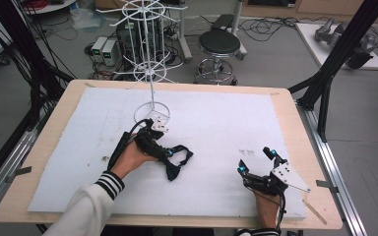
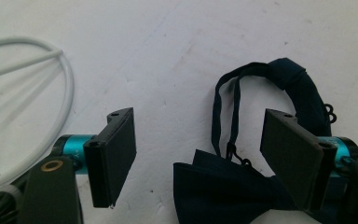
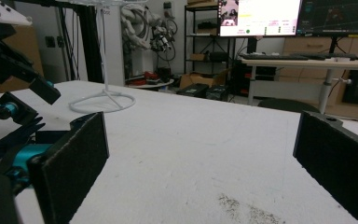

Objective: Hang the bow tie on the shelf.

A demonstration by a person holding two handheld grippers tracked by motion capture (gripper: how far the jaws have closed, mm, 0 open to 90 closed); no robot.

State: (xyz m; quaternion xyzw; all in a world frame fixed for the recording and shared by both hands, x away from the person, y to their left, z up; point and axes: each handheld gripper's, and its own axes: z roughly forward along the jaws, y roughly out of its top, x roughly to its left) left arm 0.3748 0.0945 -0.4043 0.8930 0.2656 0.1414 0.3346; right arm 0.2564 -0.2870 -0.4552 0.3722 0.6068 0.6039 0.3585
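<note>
Hovering over a dark bow tie [image 2: 223, 191] on the white surface [image 1: 216, 128], the left tongs [image 2: 205, 158] are parted; its knot should be straddled before closing. Right tongs [image 1: 256, 160] rest apart, empty.

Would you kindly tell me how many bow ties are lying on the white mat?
1. The dark bow tie lies left of the mat's middle, at the left gripper, near the white wire stand's base. None seems hidden.
</note>
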